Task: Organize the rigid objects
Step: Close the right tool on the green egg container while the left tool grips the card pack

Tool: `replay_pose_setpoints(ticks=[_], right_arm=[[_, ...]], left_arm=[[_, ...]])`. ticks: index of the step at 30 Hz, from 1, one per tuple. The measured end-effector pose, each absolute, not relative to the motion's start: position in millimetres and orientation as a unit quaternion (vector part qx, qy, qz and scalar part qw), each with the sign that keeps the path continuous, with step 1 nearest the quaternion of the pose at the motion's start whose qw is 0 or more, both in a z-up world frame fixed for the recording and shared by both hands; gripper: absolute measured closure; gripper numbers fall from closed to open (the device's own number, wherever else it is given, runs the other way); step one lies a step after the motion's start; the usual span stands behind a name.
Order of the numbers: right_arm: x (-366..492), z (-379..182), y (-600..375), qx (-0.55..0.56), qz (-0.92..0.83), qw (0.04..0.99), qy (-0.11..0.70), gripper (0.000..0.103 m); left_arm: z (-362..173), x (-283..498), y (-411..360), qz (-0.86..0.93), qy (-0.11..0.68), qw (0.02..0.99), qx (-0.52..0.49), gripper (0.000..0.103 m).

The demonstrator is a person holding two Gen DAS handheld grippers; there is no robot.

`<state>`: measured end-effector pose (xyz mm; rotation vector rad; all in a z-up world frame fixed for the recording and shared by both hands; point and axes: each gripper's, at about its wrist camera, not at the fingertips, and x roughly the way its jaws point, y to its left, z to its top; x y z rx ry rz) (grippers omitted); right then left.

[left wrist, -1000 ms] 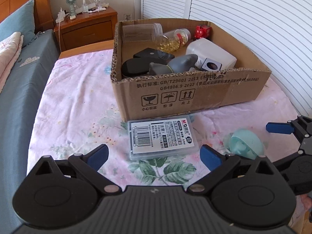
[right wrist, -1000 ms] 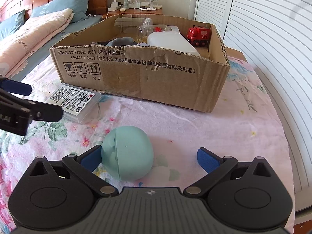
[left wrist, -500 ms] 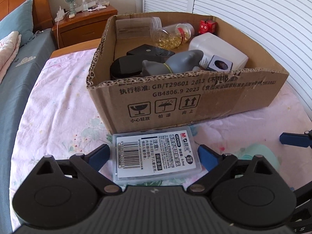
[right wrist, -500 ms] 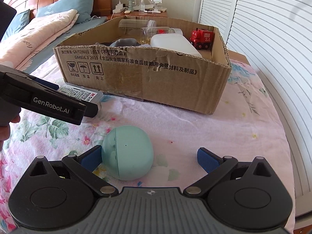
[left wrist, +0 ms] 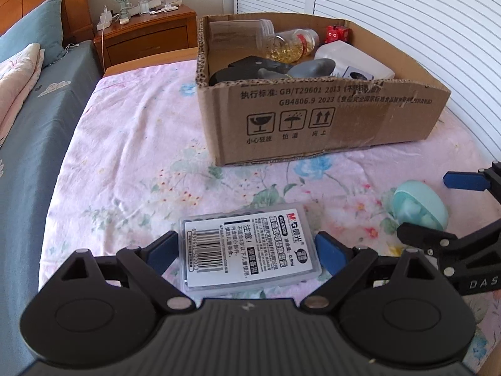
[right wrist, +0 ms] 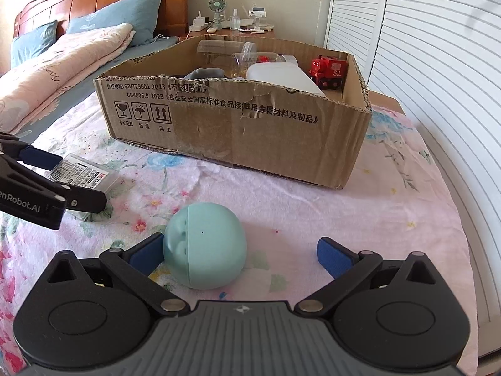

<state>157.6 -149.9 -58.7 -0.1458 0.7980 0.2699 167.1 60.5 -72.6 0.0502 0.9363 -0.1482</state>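
A clear plastic case with a white barcode label lies low over the floral bedspread between the fingers of my left gripper. Both blue pads press on its short sides, so the gripper is shut on it. In the right wrist view the same case sits at the left, a gap away from the cardboard box. A teal egg-shaped case rests on the bedspread inside my open right gripper. Its left pad touches the teal case and its right pad stands well clear.
The cardboard box holds a red toy train, a white container, a jar of yellow capsules and dark items. A wooden nightstand stands behind. A folded quilt lies left. Louvred doors line the right.
My left gripper slid forward until the labelled case came between its fingers, narrowed onto it, then drew back from the box with the case. The right gripper and the teal case stayed put.
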Motion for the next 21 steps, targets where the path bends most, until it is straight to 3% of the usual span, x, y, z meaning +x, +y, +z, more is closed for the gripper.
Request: replay_pose_setpoints(ticks=[11,21], right_arm=[[160.4,-53.9,-131.4,-0.092,0.168,0.892,0.409,0.001],[154.0,-43.6,-125.7,-0.116,0.201,0.884,0.406,0.035]], left_arm=[[-72.9,159.7,67.5,-0.061,0.443,0.894,0.018,0.010],[-72.6,161.0,67.9,-0.057,0.447,0.893,0.018,0.009]])
